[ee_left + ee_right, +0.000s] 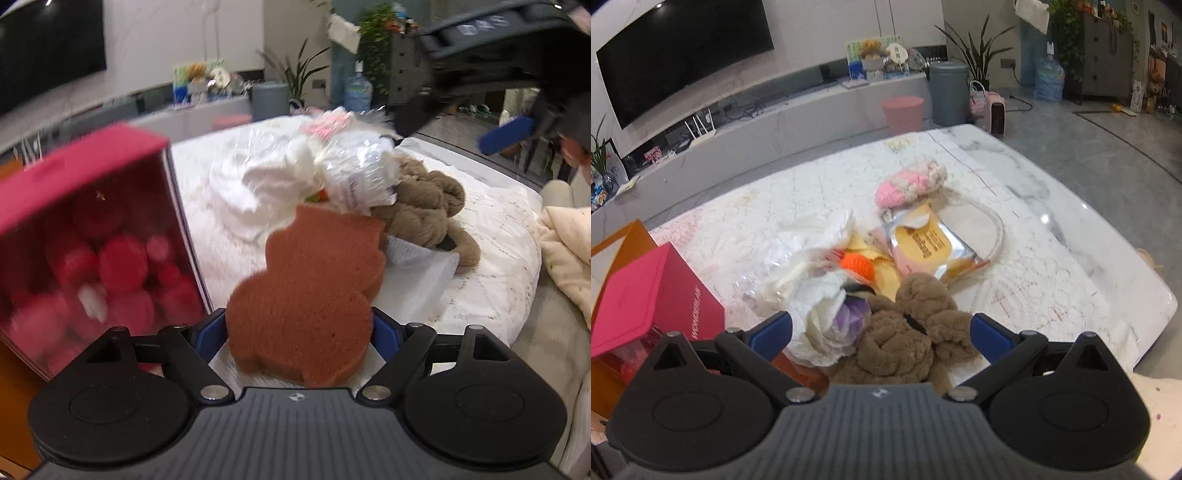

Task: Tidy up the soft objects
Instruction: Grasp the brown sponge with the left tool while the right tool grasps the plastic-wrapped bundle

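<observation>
Left gripper [299, 332] clamps my brown sponge [306, 291]; right gripper [881, 328] gapes over centre-frame plush [905, 332]; most unsorted.

- Red box [88, 236]: blurred by motion; contents seen only as red rounded shapes.
- Brown plush toy [424, 206]: partly hidden behind the brown sponge [306, 295].
- Right gripper [506, 134]: cut off by the upper edge.

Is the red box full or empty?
Not empty. In the left wrist view, the red box shows round red and pink shapes through its clear side. The blur hides what they are and how full it is.
</observation>
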The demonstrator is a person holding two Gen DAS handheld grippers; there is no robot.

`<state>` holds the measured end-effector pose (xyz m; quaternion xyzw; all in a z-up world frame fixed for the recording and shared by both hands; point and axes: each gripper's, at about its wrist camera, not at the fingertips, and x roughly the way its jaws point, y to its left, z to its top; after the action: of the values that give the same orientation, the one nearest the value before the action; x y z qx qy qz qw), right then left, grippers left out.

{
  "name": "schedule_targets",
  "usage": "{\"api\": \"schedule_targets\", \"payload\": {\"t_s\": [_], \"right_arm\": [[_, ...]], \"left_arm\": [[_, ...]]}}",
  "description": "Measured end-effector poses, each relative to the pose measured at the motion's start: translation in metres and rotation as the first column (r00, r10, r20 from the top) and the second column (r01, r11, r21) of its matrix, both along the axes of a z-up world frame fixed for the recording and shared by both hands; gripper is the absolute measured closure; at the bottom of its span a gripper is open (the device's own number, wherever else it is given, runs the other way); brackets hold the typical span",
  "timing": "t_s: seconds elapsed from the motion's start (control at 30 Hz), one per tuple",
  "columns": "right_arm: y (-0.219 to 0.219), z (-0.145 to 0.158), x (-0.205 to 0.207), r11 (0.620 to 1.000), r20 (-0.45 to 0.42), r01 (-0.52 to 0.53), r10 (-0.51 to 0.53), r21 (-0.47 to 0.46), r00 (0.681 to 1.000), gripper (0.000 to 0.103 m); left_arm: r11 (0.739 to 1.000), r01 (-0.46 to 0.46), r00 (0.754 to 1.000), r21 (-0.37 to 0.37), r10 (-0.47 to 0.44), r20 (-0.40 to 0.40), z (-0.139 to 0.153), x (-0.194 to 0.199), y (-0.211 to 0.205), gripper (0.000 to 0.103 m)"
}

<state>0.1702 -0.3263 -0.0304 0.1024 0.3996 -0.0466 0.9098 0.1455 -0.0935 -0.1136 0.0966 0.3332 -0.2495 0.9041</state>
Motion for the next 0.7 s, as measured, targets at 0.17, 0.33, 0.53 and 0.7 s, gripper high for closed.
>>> {"api": "schedule_targets", "payload": {"t_s": [0.17,0.33,0.53,0.7], "right_arm": [[0.002,-0.004,-0.005,0.999,-0.029,-0.027,0.026,-0.022,0.999,0.003],[0.005,-0.012,-0.005,0.997,-0.093,-0.058,0.062,0.043,0.994,0.003],[-0.001,-0.026,-0.005,0.984,-0.185,-0.032,0.066,0.176,0.98,0.003],[0.011,-0.037,-0.005,0.966,-0.234,-0.107,0.162,0.234,0.959,0.003]], "left_arm": [[1.0,-0.01,0.999,-0.005,0.01,0.034,-0.003,-0.008,0.001,0.01],[1.0,-0.005,0.998,-0.015,0.006,0.068,0.007,-0.018,0.005,0.015],[0.997,-0.058,0.994,-0.049,0.063,0.09,0.026,-0.03,0.018,0.015],[0.997,-0.077,0.989,-0.019,0.079,0.126,0.041,-0.049,0.033,0.015]]}}
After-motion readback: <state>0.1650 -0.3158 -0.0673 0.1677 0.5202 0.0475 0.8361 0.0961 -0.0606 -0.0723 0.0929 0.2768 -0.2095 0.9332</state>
